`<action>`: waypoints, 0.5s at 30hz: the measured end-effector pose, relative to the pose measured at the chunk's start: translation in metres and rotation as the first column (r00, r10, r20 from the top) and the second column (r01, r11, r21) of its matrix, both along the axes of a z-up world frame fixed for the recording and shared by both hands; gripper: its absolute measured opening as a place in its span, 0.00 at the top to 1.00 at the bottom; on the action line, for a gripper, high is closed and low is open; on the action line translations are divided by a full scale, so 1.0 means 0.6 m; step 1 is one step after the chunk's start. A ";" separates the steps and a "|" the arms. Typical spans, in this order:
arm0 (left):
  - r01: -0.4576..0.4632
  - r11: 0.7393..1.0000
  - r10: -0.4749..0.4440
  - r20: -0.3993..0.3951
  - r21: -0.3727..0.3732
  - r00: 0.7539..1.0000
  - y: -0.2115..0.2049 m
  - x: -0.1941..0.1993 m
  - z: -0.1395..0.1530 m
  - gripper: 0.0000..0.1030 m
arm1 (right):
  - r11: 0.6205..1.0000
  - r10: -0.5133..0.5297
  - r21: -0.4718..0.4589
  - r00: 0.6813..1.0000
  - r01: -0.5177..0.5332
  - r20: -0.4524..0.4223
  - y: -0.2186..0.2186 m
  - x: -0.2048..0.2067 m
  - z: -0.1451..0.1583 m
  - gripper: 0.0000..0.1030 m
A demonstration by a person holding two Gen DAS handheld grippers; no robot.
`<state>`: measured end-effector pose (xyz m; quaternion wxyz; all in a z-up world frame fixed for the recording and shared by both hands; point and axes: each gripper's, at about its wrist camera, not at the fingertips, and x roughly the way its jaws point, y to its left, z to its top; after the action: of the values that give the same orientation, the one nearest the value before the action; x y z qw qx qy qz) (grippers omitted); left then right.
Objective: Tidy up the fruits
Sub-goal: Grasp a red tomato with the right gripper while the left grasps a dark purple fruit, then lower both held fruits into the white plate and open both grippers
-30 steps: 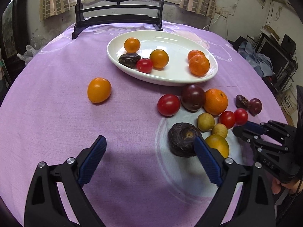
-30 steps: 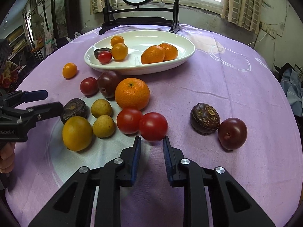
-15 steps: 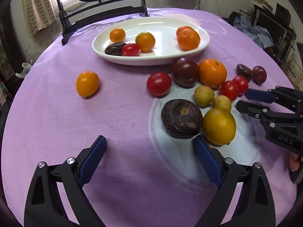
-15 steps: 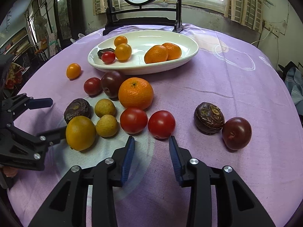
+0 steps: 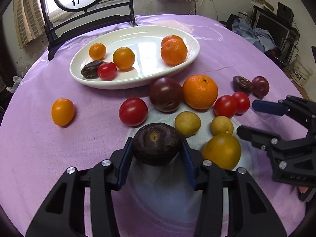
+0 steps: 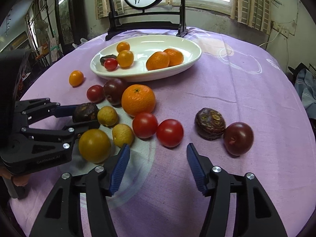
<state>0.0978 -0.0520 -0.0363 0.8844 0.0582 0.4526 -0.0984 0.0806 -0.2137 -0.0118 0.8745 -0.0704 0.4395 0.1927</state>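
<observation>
My left gripper [image 5: 156,139] has its jaws closing on a dark wrinkled passion fruit [image 5: 156,148] on the purple tablecloth; both blue pads touch its sides. The right wrist view shows the same grip at the left [image 6: 86,116]. My right gripper [image 6: 158,146] is opening, with nothing between its jaws, just short of two red tomatoes [image 6: 169,132]. A white oval plate [image 5: 138,83] at the back holds several oranges, a tomato and a dark fruit. Loose around it lie a big orange [image 5: 199,91], a plum [image 5: 165,94], two yellow-green fruits and a yellow-orange fruit [image 5: 222,151].
A second passion fruit [image 6: 210,123] and plum [image 6: 239,138] lie at the right. A small orange fruit [image 5: 62,111] lies alone at the left. A dark-framed decorative screen [image 6: 146,9] stands behind the plate. The table's round edge drops off on all sides.
My left gripper moved forward over the passion fruit and closed onto it. My right gripper went from shut to wide apart, staying in place.
</observation>
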 end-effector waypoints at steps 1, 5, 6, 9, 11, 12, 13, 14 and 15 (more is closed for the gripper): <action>-0.003 1.000 0.003 -0.001 -0.004 1.000 0.002 0.000 0.001 0.55 | 1.000 -0.007 0.004 1.000 0.007 0.004 -0.004 0.000 0.002 0.40; -0.016 1.000 0.016 -0.007 -0.022 1.000 0.011 -0.003 0.003 0.55 | 0.999 -0.038 -0.016 0.999 0.038 0.003 -0.008 0.007 -0.002 0.41; -0.016 1.000 0.015 -0.008 -0.026 1.000 0.013 -0.004 0.003 0.56 | 0.999 -0.045 -0.022 0.999 0.045 0.005 -0.007 0.010 -0.004 0.48; -0.014 0.999 0.014 -0.013 -0.039 1.000 0.018 -0.005 0.004 0.56 | 0.998 -0.043 -0.056 0.999 0.042 -0.003 0.004 0.024 -0.015 0.59; -0.015 0.999 0.014 -0.015 -0.043 1.000 0.019 -0.006 0.003 0.56 | 0.996 -0.040 -0.079 0.999 0.042 0.017 0.014 0.035 -0.018 0.64; -0.015 0.999 0.015 -0.015 -0.042 1.000 0.018 -0.006 0.003 0.56 | 0.996 -0.035 -0.081 0.999 0.037 0.021 0.017 0.038 -0.017 0.70; -0.017 0.999 0.016 -0.014 -0.041 1.000 0.018 -0.007 0.003 0.55 | 0.996 -0.029 -0.085 0.999 0.031 0.027 0.022 0.042 -0.016 0.70; -0.018 0.999 0.017 -0.014 -0.040 1.000 0.017 -0.008 0.003 0.56 | 0.995 -0.024 -0.101 0.999 0.027 0.032 0.027 0.043 -0.017 0.71; -0.018 0.999 0.018 -0.014 -0.040 1.000 0.018 -0.009 0.005 0.56 | 0.994 -0.023 -0.107 0.999 0.026 0.034 0.029 0.043 -0.015 0.71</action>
<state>0.0926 -0.0412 -0.0334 0.8831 0.0358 0.4571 -0.0997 0.1065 -0.1964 -0.0210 0.8788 -0.1150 0.4358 0.1569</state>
